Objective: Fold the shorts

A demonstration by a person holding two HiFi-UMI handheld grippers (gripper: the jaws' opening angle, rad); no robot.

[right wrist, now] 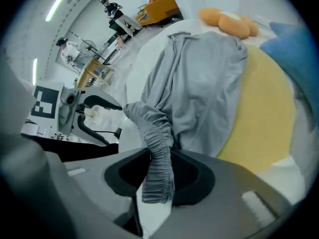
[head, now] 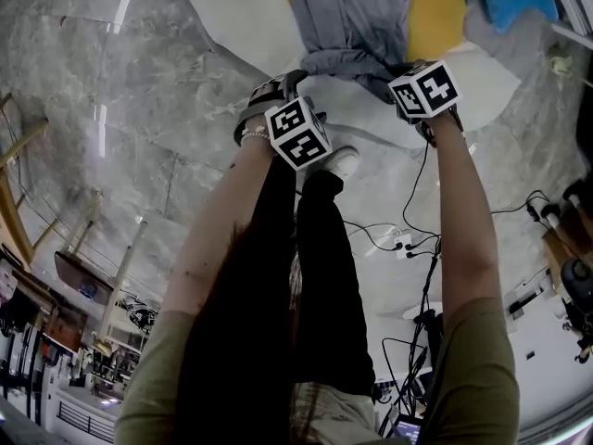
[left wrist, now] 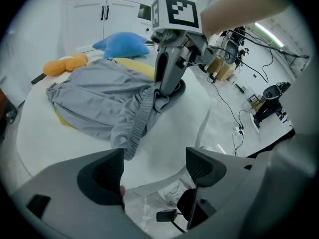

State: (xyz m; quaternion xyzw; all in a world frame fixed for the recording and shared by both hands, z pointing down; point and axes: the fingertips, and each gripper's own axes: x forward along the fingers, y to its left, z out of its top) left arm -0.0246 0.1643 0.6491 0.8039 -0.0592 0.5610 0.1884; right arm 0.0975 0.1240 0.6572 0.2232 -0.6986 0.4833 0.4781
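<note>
Grey shorts (head: 347, 17) lie crumpled on a round white table (head: 232, 17), partly over a yellow cloth. Their elastic waistband (right wrist: 158, 148) runs up between the jaws of my right gripper (right wrist: 159, 176), which is shut on it. In the left gripper view the right gripper (left wrist: 167, 91) pinches that bunched band at the near side of the shorts (left wrist: 99, 96). My left gripper (left wrist: 154, 168) is open with nothing between its pads. It hovers over the table's near edge, a little short of the loose end of the waistband (left wrist: 132, 138). In the head view both grippers sit under their marker cubes at the table's rim.
A yellow cloth (right wrist: 259, 113) lies under the shorts. A blue cloth (left wrist: 122, 44) and an orange soft thing (left wrist: 62, 63) sit at the table's far side. White cabinets (left wrist: 99, 14) stand behind. Cables and a power strip (head: 398, 244) lie on the floor by the person's legs.
</note>
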